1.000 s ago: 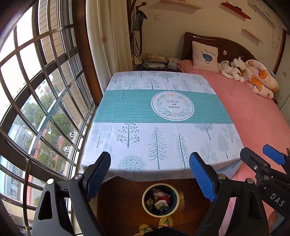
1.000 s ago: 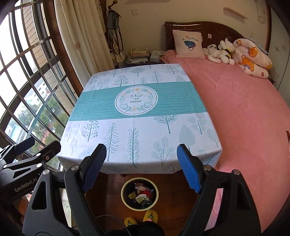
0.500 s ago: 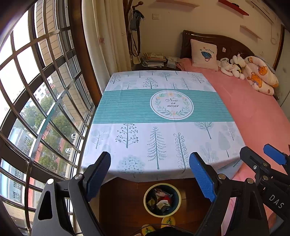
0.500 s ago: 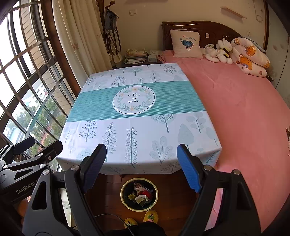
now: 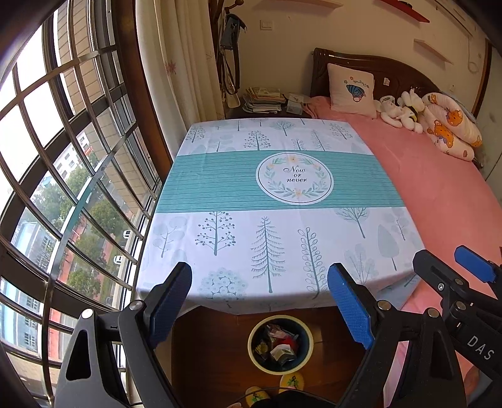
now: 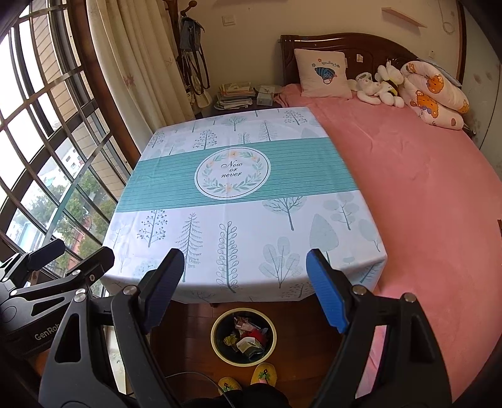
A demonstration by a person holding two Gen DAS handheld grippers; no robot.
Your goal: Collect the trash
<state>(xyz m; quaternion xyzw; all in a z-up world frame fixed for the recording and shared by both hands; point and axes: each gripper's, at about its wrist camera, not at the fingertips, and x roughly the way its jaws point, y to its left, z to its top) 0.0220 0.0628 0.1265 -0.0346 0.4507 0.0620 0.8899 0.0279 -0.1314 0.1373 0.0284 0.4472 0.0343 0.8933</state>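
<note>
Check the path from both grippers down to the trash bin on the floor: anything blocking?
Nothing visible blocks it. The trash bin stands on the wood floor just past the tablecloth's near edge, uncovered from above, with trash already in it. The left gripper and right gripper are both open and hold nothing.

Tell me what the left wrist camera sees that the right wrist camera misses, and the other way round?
Only the left wrist view shows the red wall shelf at top right, and the right gripper poking in from the right edge.

Only the right wrist view shows the left gripper entering from the left, and both yellow slippers fully.

Both show the tree-patterned tablecloth with its teal band, the round yellow-rimmed bin of trash on the wooden floor, the pink bed, the white embroidered cushion and the barred window.
</note>
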